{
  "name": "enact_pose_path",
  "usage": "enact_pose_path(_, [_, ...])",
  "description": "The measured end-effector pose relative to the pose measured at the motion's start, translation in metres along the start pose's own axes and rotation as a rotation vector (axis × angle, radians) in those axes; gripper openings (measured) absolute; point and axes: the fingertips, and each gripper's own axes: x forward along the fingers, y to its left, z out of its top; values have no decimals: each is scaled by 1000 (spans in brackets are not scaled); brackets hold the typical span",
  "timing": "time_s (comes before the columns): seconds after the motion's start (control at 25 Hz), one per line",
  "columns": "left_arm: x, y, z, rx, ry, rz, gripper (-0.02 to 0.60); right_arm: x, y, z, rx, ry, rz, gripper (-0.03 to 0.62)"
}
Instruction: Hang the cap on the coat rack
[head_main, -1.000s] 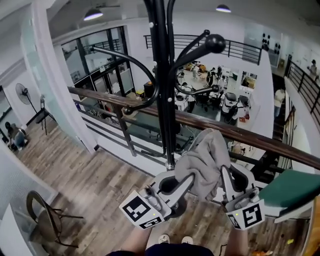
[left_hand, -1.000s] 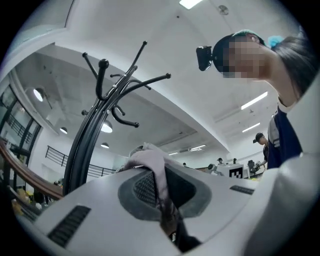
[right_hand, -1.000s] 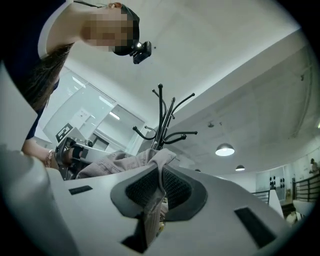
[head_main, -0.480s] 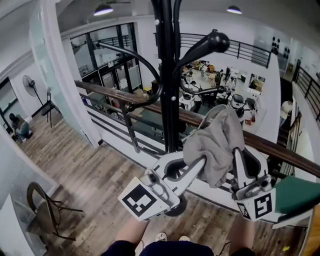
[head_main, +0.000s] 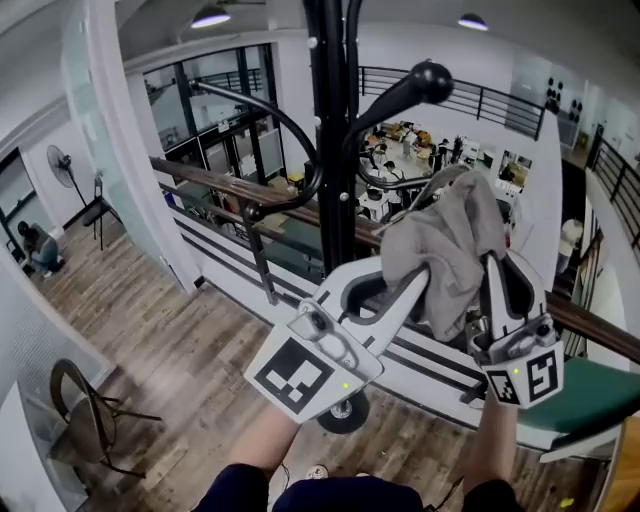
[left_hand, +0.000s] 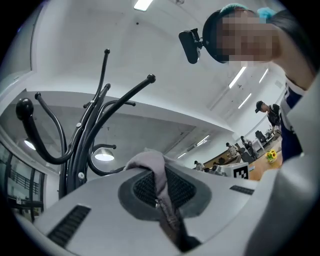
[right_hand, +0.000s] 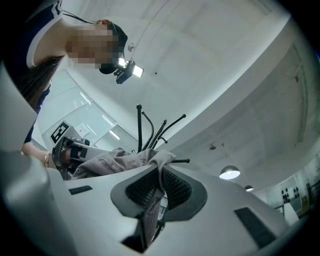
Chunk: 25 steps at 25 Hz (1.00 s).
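The grey cap (head_main: 440, 250) hangs bunched between the two grippers, just below and to the right of the coat rack's (head_main: 330, 150) ball-tipped hook (head_main: 430, 78), and is not yet touching it. The left gripper (head_main: 418, 285) has its jaws clamped on a fold of the cap's cloth on the side nearer the rack's pole. The right gripper (head_main: 490, 262) pinches the opposite edge the same way, on the side away from the pole. The step in hand looks like the lift to the hook. It should go best if the two grips pull the cap's opening taut and wide, carry it above the ball, then lower it so the ball passes inside the crown before either grip lets go. The limp cloth may sag shut or snag on the ball. Only the head view shows how near the cap is to the hook. Only the gripper views show the cloth pressed between ribbed pads (left_hand: 182, 187), and the right gripper view also shows the rack's arms beyond the cap.
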Motion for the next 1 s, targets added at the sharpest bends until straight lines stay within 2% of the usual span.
enact_pose_path(0.2, [9,8,5,82,6,28,16,13,-12,-10,81,-25,0,43])
enact_pose_path(0.36, [13,19,-4,23,23,29,17,22,-18,-30,155,0,-1,43])
enact_pose_path(0.56, [8,24,-26,-29,63,22,17,20,-14,-59,148,84,1,44])
enact_pose_path(0.8, [10,25,-51,-70,118,19,17,17,-15,-96,203,197,-15,44])
enact_pose_path(1.0, [5,29,-69,-122,142,43,18,18,-8,-119,213,286,5,44])
